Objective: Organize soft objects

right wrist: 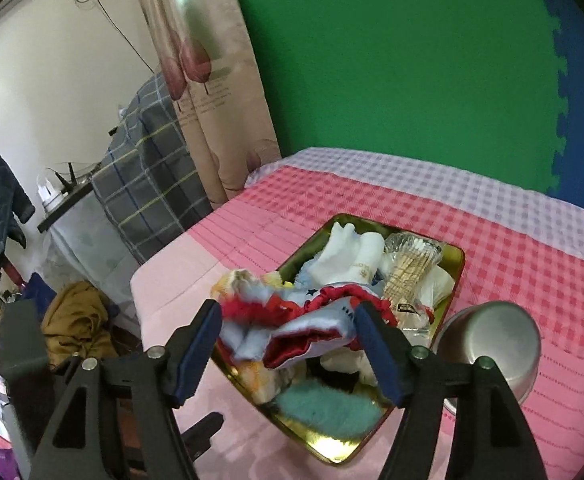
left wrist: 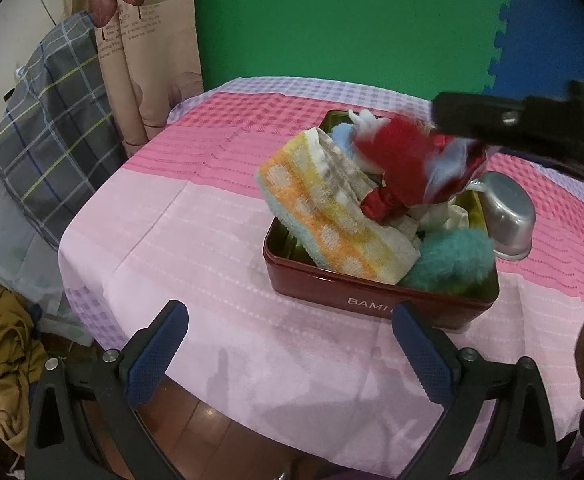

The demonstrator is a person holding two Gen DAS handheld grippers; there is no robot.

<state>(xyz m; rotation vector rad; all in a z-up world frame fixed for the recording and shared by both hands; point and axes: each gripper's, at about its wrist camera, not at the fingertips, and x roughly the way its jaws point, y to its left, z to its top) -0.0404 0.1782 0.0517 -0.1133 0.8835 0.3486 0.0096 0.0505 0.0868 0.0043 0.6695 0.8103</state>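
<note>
A red tin stands on the pink tablecloth, filled with soft things. A striped dotted towel leans over its left side, and a teal fluffy piece lies at its front corner. A blurred red and light-blue cloth bundle sits on top of the pile. My right gripper stands open just above the tin, with that bundle loose between its blue pads. White socks lie at the tin's far end. My left gripper is open with nothing in it, over the table's near edge, short of the tin.
A metal cup lies on its side against the tin's right wall. A clear packet of cotton swabs is in the tin. A plaid cloth and a curtain hang at the left. A mustard garment lies below.
</note>
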